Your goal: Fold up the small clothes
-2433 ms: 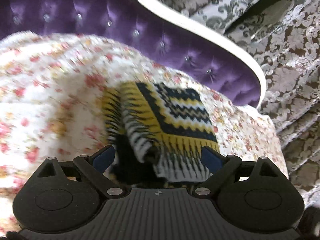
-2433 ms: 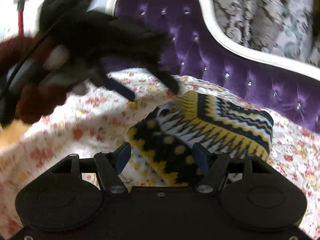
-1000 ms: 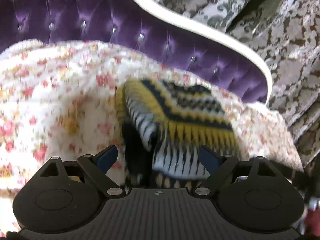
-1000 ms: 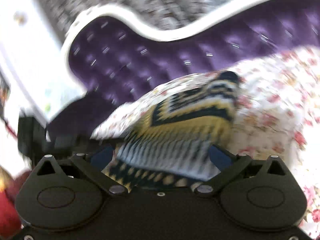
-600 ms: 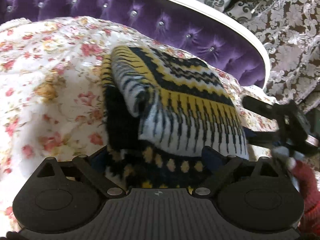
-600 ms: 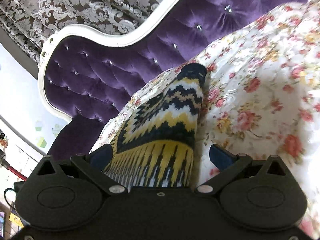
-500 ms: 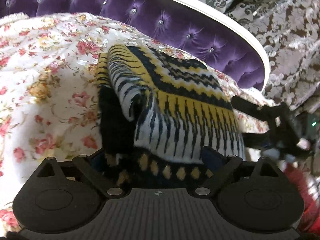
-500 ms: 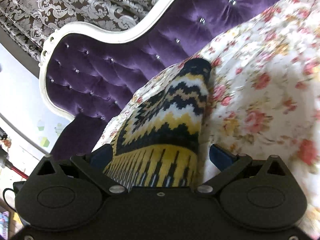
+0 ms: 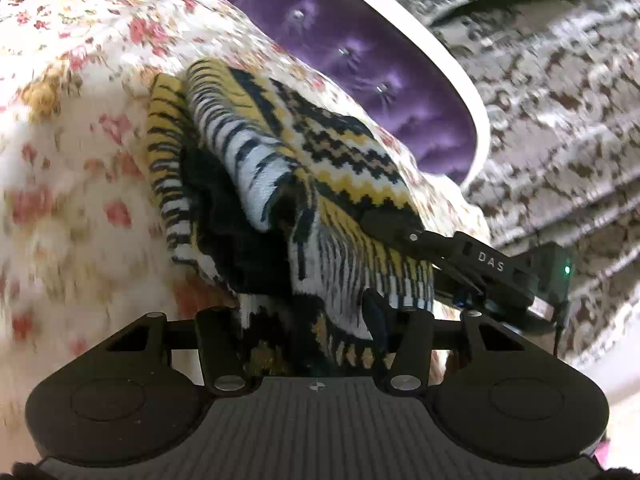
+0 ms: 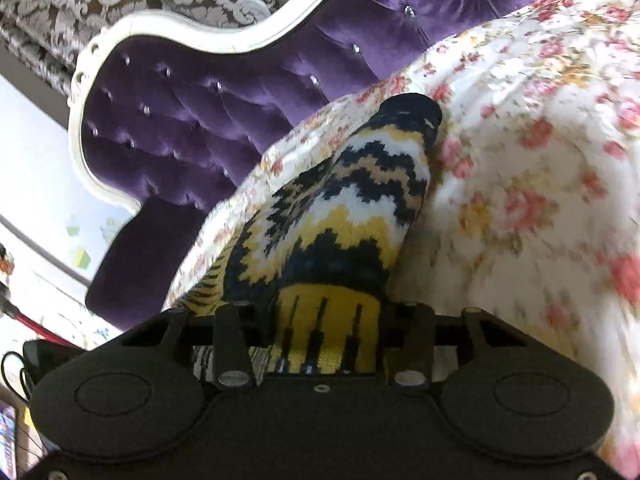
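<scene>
A folded knit garment (image 9: 304, 184) with yellow, black and white zigzag bands lies on a floral bedspread (image 9: 72, 128). My left gripper (image 9: 310, 320) is shut on its near black-and-yellow edge, the cloth bunched between the fingers. My right gripper (image 10: 324, 336) is shut on the garment (image 10: 344, 216) at its yellow-striped end. The right gripper also shows in the left wrist view (image 9: 452, 256), clamped on the garment's right side.
A purple tufted headboard (image 10: 208, 92) with a white frame (image 9: 432, 44) curves behind the bed. Brown and silver damask curtains (image 9: 560, 92) hang beyond it. The bedspread (image 10: 532, 184) extends to the right of the garment.
Both grippers have closed on the garment from open. The left gripper has moved in closer, and the garment's near edge is now bunched between its fingers.
</scene>
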{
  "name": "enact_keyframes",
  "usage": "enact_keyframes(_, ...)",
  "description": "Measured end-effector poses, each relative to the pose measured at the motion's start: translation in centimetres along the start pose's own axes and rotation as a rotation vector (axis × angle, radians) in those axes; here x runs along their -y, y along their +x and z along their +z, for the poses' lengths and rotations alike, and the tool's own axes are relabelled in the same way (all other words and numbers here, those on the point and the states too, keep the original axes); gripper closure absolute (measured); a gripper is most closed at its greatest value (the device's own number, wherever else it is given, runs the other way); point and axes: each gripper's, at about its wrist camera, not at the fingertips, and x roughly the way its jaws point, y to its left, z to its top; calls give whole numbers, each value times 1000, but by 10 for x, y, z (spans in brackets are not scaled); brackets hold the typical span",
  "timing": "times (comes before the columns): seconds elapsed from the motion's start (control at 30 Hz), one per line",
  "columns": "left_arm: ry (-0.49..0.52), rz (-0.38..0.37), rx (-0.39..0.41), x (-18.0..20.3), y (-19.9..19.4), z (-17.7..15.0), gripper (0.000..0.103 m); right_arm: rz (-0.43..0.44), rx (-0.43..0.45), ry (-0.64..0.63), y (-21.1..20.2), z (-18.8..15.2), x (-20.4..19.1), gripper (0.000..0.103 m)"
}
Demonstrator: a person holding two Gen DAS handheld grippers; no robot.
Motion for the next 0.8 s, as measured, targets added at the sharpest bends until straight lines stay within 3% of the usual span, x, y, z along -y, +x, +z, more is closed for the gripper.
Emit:
enact_keyframes(0.27,0,-63,-63,30,-36,-73,53,-32,-76,3,-63,-59,-33,48)
enact_keyframes(0.6,-40,-165,-115,59,-85,-173,48,33,-110,26,-140,-149,-58,46)
enact_keyframes(0.8,-23,-62,-14,52,-110,-217,48,2,-62,39,-166,-191,-52,39)
